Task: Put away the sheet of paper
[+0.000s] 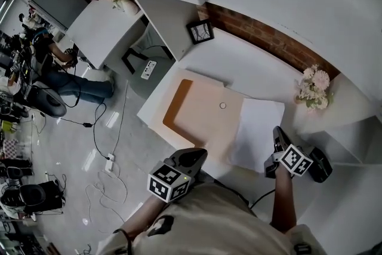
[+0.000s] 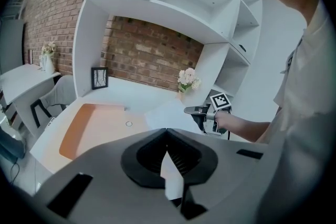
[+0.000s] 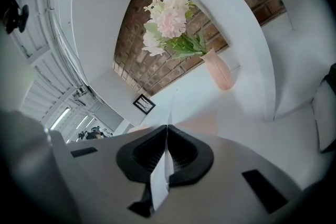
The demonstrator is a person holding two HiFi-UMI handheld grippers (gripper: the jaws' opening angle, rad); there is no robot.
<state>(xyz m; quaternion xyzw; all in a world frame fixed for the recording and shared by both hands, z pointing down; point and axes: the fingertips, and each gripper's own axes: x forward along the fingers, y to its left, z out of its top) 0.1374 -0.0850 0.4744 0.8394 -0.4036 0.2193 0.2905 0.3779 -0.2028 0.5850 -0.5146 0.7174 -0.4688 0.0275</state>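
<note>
The white sheet of paper (image 1: 259,128) lies over the right end of a peach desk mat (image 1: 197,107) on the white desk. My right gripper (image 1: 277,139) is at the sheet's near right edge and is shut on it; in the right gripper view the paper (image 3: 160,178) shows as a white strip pinched between the jaws. My left gripper (image 1: 200,157) is at the desk's front edge, left of the sheet. The left gripper view shows a white strip of paper (image 2: 170,178) clamped in its shut jaws, the sheet stretching ahead, and the right gripper (image 2: 202,113) beyond.
A pink vase of pale flowers (image 1: 313,86) stands at the back right by the brick wall. A small black picture frame (image 1: 200,31) leans at the back left. A small ring (image 1: 222,106) sits on the mat. White shelves (image 2: 210,13) rise above the desk.
</note>
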